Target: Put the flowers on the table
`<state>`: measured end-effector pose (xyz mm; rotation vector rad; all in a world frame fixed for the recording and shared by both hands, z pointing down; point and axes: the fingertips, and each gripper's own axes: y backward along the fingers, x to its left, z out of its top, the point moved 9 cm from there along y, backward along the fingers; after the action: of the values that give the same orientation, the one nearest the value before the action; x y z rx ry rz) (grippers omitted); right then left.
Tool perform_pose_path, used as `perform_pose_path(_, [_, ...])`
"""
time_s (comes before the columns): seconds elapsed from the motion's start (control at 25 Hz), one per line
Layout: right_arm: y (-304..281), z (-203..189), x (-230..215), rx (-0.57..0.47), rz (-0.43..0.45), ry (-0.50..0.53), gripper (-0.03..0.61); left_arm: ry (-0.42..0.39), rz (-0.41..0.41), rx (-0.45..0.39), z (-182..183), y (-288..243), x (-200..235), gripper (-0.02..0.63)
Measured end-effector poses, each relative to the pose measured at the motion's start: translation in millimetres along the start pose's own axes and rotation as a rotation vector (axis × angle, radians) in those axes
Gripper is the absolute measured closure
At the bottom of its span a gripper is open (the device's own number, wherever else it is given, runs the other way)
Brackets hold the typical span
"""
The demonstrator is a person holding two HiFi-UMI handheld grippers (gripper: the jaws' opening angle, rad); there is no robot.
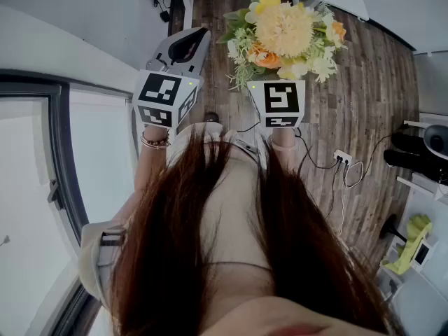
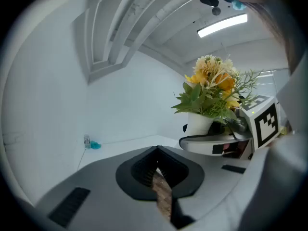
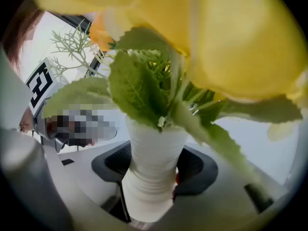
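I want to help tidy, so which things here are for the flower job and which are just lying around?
For the job: yellow and orange flower bunch with green leaves; its white ribbed vase; right tool, clamped on that vase.

Just lying about: white power strip with cables on the wooden floor; small blue thing, too tiny to name; left tool, shut and empty.

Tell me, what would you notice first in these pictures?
The big bunch of yellow and orange flowers, held over the wooden floor, catches the eye first. It stands in a white vase that the right tongs are pinching. The left tongs beside it are shut and empty.
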<state>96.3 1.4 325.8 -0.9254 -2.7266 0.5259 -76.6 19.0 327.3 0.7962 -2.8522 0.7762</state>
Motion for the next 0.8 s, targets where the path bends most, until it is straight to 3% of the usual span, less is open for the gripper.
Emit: perform_pose_path(0.8, [-54.1,18.7,19.1,0.001,-0.047,0.017,0.291,0.023,-0.034,-0.021,-0.5,-2.3,70.5,0.612])
